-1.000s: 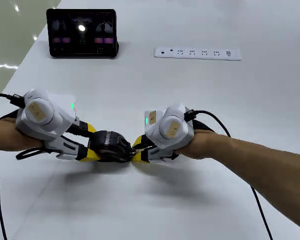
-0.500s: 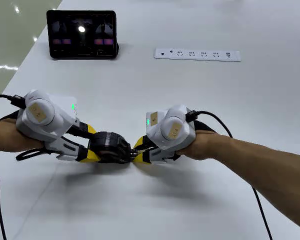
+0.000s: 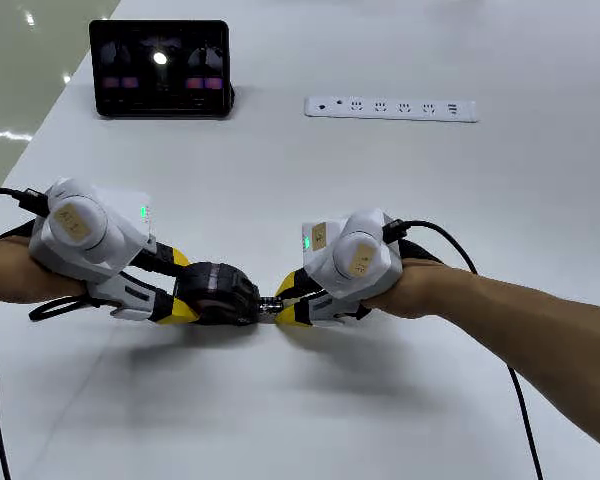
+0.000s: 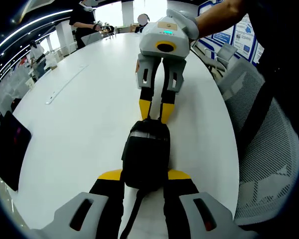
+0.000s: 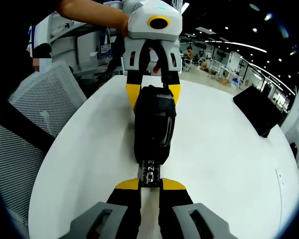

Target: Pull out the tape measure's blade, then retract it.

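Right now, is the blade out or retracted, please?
Slightly out: a short numbered strip of blade spans from the case to the right gripper.

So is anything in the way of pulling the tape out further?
Nothing visible is. The right gripper is shut on the tip of the blade, which is a short way out of the tape measure. The left gripper clamps the tape measure. Between them is only blade, and the table beyond the right gripper looks bare.

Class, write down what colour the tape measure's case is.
The tape measure's case is black. It shows best in the right gripper view.
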### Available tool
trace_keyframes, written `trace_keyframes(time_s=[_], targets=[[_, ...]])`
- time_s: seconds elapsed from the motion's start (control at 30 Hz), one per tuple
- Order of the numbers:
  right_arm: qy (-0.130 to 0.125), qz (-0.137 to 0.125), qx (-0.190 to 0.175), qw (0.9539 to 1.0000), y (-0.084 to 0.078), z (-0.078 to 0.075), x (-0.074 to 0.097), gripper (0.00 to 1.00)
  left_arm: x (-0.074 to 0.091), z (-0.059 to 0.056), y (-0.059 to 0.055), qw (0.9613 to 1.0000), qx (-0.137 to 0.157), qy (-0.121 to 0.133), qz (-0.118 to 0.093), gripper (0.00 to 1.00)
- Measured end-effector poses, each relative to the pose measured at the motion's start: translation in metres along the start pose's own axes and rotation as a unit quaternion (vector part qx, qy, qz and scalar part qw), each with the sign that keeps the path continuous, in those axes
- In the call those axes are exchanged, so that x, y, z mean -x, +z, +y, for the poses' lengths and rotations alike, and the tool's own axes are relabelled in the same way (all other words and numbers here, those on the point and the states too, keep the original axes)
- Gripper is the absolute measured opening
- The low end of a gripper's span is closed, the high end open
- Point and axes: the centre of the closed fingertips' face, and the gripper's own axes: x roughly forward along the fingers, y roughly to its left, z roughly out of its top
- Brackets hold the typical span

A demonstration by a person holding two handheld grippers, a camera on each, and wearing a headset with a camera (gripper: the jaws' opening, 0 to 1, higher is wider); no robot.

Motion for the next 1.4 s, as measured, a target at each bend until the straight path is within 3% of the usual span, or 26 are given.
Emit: trace_keyframes(time_s=[1.4], targets=[[-0.005,0.011,-0.008,0.9999,-0.038,0.005,0.034,0.09,-0.001,-0.001,0.001,1.0000,0.000,-0.002,0.002,0.24]])
